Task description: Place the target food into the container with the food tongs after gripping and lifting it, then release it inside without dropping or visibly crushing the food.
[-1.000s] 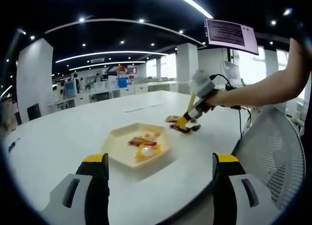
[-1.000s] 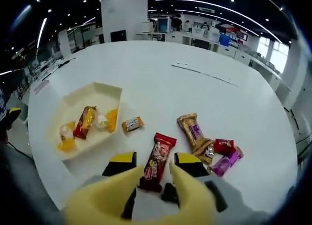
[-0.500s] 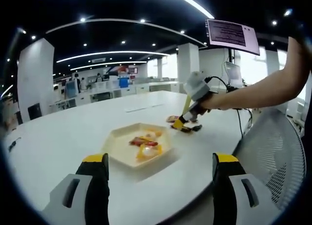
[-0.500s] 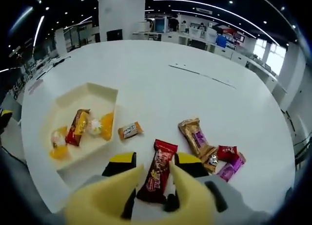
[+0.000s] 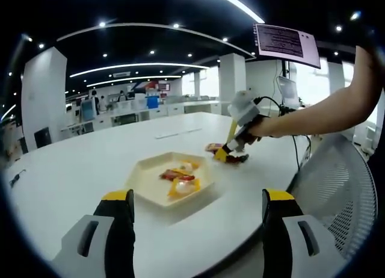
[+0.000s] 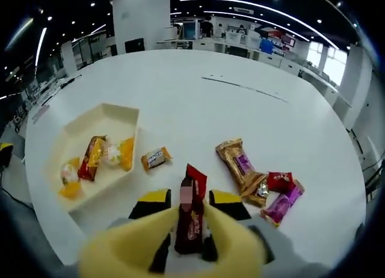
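Observation:
My right gripper [image 6: 189, 201] is shut on yellow food tongs [image 6: 138, 242], whose arms pinch a red snack bar [image 6: 191, 221] on the white table. The bar's far end points away from me and looks slightly raised. To the left sits the cream tray [image 6: 129, 118], which holds a red-orange wrapper [image 6: 92, 158] and several yellow sweets. In the left gripper view the same tray [image 5: 142, 169] lies ahead of my open left gripper [image 5: 197, 225]. Behind the tray, the right gripper [image 5: 231, 150], held by a person's arm, is low over the snacks.
Loose snacks lie near the tongs: a small orange candy [image 6: 154, 158], a gold and purple bar [image 6: 239, 163], a red candy [image 6: 278, 180] and a purple one [image 6: 283, 203]. A mesh chair back [image 5: 337, 194] stands at the table's right edge. A monitor [image 5: 285, 42] hangs above.
The tong arms have closed in on the red bar, which now sits tighter between them with its far end lifted. The left gripper has stayed still.

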Demonstrator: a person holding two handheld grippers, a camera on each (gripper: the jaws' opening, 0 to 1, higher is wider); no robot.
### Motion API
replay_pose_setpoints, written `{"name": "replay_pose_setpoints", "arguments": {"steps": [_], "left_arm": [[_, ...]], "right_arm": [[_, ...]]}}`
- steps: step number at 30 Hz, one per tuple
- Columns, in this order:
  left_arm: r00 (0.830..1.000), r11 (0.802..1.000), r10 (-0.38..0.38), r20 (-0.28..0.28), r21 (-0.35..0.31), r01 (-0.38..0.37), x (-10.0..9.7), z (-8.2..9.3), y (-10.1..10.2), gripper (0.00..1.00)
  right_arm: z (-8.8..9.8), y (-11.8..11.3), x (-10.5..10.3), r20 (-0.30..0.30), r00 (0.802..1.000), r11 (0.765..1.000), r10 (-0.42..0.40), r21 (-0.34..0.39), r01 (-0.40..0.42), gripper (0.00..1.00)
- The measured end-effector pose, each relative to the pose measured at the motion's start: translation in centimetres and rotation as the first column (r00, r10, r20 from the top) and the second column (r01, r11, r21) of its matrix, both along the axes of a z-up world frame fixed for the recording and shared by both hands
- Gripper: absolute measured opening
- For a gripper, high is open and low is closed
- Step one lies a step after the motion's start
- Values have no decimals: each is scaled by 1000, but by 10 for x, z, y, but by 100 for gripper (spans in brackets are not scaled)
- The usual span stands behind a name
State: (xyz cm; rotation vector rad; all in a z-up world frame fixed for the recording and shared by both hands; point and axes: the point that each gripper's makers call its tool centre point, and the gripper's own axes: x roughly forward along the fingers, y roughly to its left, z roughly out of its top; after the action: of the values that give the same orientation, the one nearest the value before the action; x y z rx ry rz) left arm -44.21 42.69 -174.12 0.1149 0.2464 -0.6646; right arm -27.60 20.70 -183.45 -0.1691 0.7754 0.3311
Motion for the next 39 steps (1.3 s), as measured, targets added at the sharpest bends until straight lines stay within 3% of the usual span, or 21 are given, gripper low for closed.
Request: {"name": "replay_pose_setpoints", "arguments": {"steps": [12,23,39], "left_arm": [[1000,1000,-2,-2,3,2,0,0,0,84],[1000,1000,-1,6,-2,1,0,1,-1,84],[999,999,-21,47,-33,23,-2,10,-4,90]], "right_arm": [[6,-1,-7,-4,1000,1000,15,5,-15,19],[34,3,-14,19,999,999,38,17,-39,19],[113,17,-12,169,984,998,55,22,-59,19]]}}
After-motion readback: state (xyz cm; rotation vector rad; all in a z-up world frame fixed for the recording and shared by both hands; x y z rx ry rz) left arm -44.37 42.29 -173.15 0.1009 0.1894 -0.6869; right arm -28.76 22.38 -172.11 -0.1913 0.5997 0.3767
